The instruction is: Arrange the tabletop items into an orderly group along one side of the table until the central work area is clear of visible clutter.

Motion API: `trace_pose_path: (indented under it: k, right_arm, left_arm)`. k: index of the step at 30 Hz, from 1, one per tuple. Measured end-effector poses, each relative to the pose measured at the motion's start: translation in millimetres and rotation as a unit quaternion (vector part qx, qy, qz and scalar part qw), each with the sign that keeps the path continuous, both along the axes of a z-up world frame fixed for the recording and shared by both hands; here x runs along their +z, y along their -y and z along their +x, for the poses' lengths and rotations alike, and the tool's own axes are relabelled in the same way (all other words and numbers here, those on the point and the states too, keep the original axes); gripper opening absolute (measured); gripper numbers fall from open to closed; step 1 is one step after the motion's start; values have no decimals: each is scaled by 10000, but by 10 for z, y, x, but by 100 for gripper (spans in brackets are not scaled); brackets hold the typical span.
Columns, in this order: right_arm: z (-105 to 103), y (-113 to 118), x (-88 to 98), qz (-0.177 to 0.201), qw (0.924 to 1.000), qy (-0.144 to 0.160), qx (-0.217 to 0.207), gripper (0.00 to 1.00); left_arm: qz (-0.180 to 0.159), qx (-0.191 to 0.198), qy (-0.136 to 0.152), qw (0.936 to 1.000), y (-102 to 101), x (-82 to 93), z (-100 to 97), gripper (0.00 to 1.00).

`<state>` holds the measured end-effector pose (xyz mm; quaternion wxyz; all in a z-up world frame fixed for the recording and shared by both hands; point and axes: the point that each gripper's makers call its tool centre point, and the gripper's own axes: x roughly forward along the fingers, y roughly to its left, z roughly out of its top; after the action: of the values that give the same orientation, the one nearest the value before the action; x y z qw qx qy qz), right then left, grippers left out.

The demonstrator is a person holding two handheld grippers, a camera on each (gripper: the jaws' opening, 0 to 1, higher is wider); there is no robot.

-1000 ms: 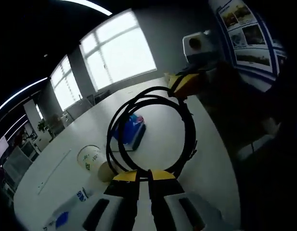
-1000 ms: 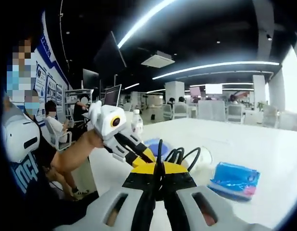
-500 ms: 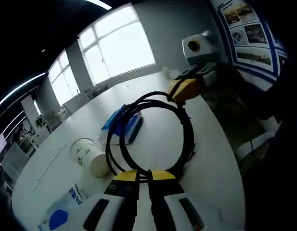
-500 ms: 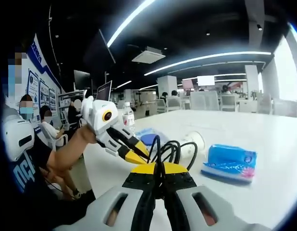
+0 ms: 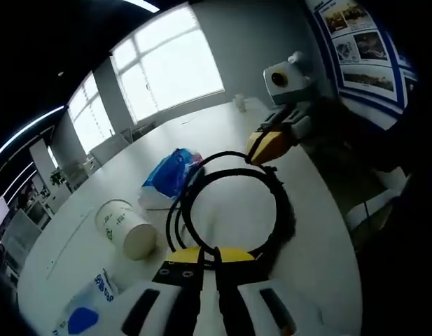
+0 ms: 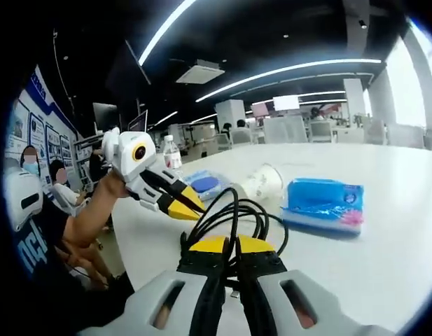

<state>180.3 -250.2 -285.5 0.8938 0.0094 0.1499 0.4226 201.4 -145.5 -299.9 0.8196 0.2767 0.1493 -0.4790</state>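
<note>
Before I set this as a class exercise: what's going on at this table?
A person is tidying a white table with two handheld grippers. Both the left gripper and right gripper are clamped on a coiled black cable. A paper cup lies on its side, a blue tissue pack close by.

I'm in an open-plan office: long white table (image 6: 384, 231), rows of chairs (image 6: 289, 129), monitors (image 6: 103, 115), strip ceiling lights (image 6: 286, 70), wall posters (image 5: 356, 35), big windows (image 5: 170, 66).
</note>
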Motion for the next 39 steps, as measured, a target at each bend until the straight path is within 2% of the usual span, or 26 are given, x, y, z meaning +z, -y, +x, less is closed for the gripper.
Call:
trace_pose_path:
  k: [5,17,21,24,28,32,36,39]
  right_arm:
    - [12,79,-108,-138,9998,-115,-43,3]
    - [20,154,-205,-61,9992,-386,-69,4]
    - [-1,131,-148,-181,9997,-179,33,5]
    - [28,160,-131,-428,9991,28,-31,6]
    - [17,130,-26,-279,9995,119,-18,13]
    - [40,109,20,-490,9983,315,-56,23]
    - [24,-18,103,-591,9971,481,79,30]
    - [44,-92,169,-633,9964,556,115,35]
  left_arm:
    - [65,-41,-24,10000,71,-45,-18,0]
    - [32,39,-40,10000,100,-60,18,3]
    - [-32,60,47,10000,66,-23,31,7]
    - [-48,101,46,9999,38,-17,21,12]
    - [-20,180,75,9998,-38,-42,23,17]
    - [-253,249,64,9993,-89,15,36,24]
    - [-458,303,143,9984,-167,84,11,31]
    - [-651,406,198,9969,-259,164,38,42]
